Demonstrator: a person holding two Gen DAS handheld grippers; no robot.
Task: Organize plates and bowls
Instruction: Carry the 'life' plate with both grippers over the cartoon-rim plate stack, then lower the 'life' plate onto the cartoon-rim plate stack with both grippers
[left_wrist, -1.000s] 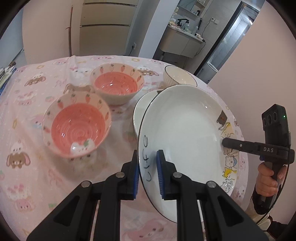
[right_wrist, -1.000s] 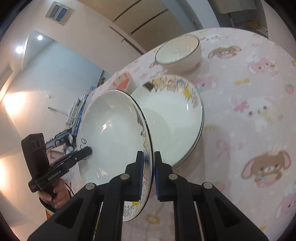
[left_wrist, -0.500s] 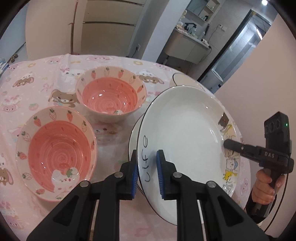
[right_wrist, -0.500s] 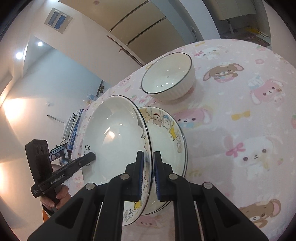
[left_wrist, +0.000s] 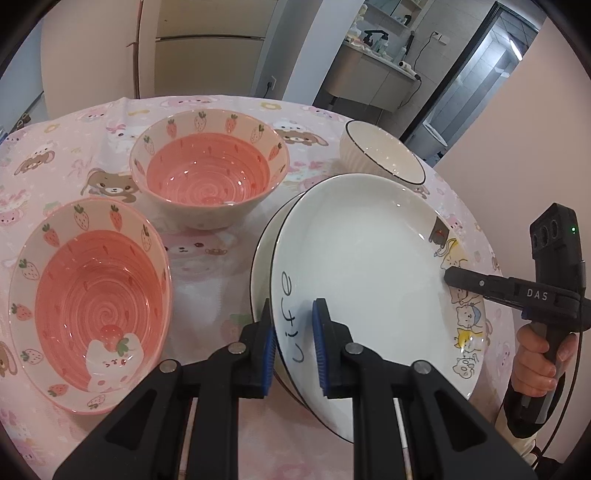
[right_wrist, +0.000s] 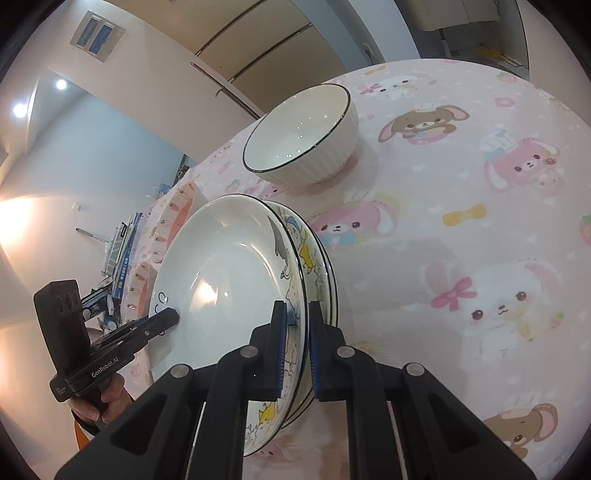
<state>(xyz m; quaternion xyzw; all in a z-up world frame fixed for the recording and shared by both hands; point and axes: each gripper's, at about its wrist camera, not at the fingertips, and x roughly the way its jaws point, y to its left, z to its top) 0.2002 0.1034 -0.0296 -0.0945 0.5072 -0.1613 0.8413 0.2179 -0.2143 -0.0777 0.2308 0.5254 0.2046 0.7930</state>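
Observation:
A white plate (left_wrist: 362, 266) with cartoon cats on its rim is gripped from two sides. My left gripper (left_wrist: 293, 332) is shut on its near rim by the black lettering. My right gripper (right_wrist: 297, 332) is shut on the opposite rim, over the cat drawings. The plate hangs slightly tilted, just above a matching plate (left_wrist: 263, 254) on the table, whose rim shows underneath (right_wrist: 327, 273). Whether the two plates touch I cannot tell. Each view shows the other gripper: right gripper (left_wrist: 452, 277), left gripper (right_wrist: 171, 316).
Two pink strawberry bowls (left_wrist: 207, 173) (left_wrist: 96, 295) stand left of the plates. A white ribbed bowl (right_wrist: 299, 136) with a dark rim sits beyond them. A pink cartoon tablecloth (right_wrist: 461, 229) covers the round table. A person's hand (left_wrist: 532, 354) holds the right gripper near the table's edge.
Both grippers have carried the held plate down and over the lower plate, which it now nearly covers. The bowls look closer in both views. Both grips are unchanged.

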